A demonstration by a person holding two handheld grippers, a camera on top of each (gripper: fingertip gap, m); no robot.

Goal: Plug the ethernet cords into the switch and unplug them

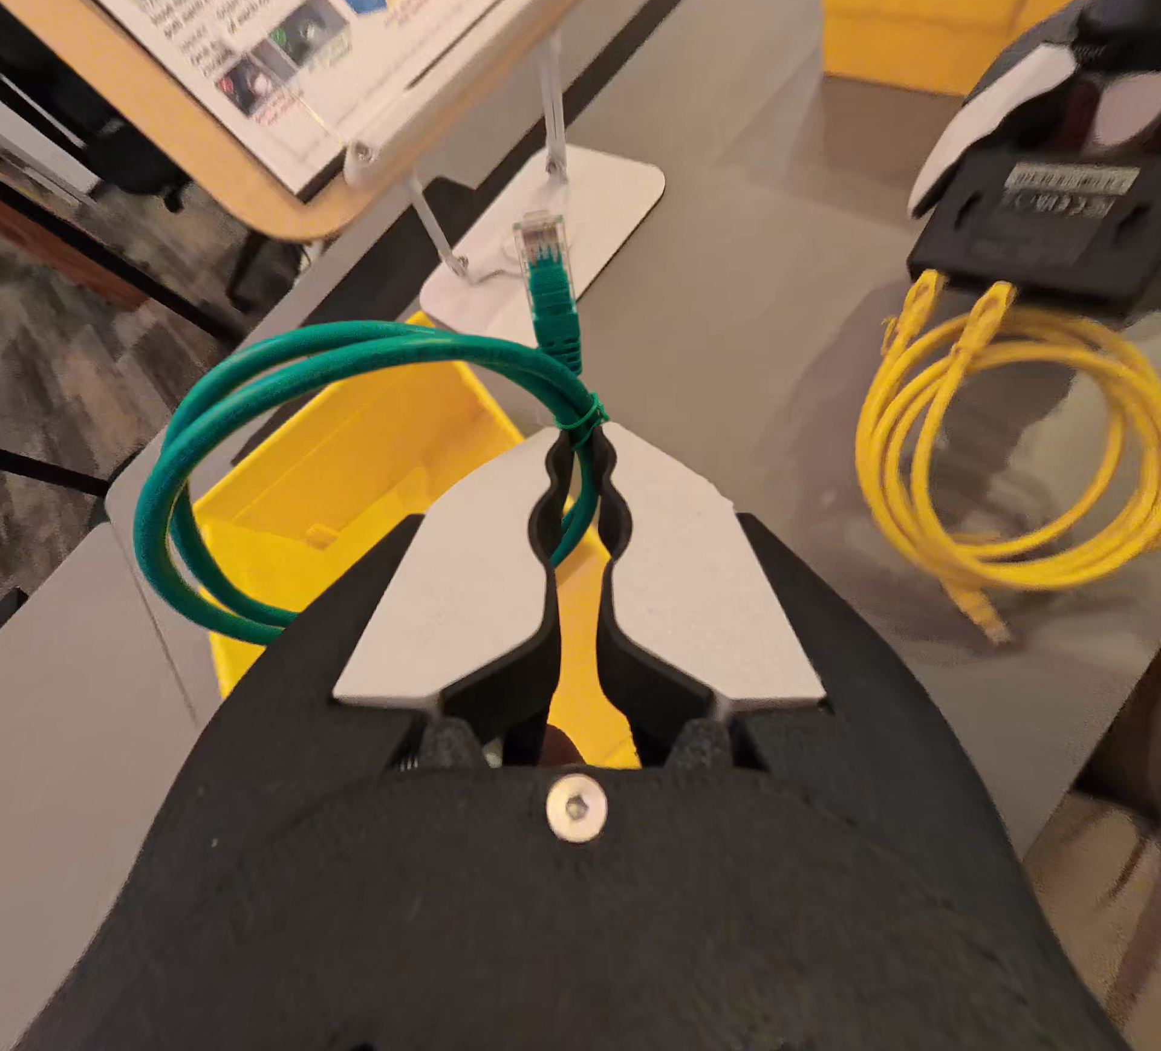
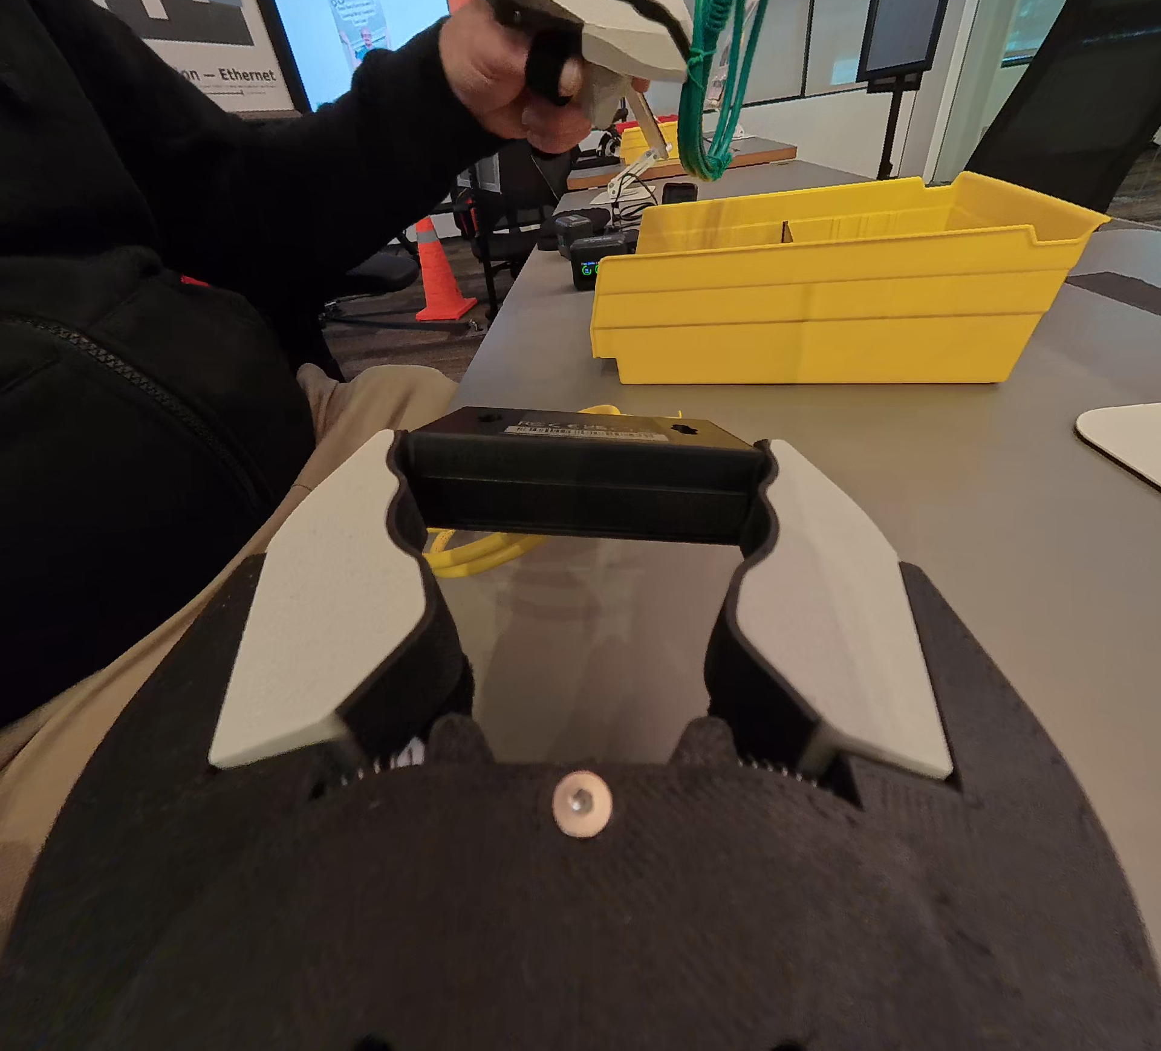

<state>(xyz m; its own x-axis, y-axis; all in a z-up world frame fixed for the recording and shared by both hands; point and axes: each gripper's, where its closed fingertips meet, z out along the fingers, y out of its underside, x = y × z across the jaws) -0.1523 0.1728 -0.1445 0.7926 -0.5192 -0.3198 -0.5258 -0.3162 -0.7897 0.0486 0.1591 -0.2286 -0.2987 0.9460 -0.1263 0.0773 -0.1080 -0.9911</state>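
Note:
My left gripper (image 1: 581, 443) is shut on a coiled green ethernet cord (image 1: 352, 367) at its twist tie and holds it in the air above the table; one clear plug (image 1: 540, 242) points up. The left gripper and the green cord (image 2: 729, 47) also show high up in the right wrist view. My right gripper (image 2: 581, 487) is shut on the ends of the black switch (image 2: 584, 474), which rests on the grey table (image 2: 879, 518). The switch (image 1: 1036, 229) also shows in the left wrist view, with a coiled yellow cord (image 1: 1005, 455) plugged into it by two plugs.
A yellow bin (image 2: 817, 304) stands on the table beyond the switch. Another yellow bin (image 1: 352, 505) lies below the green cord. A sign on a stand (image 1: 314, 15) with a white base plate (image 1: 565, 229) stands nearby. A person's black sleeve (image 2: 220, 154) fills the left. The tips of one gripper are about 25 centimetres away from the tips of the other.

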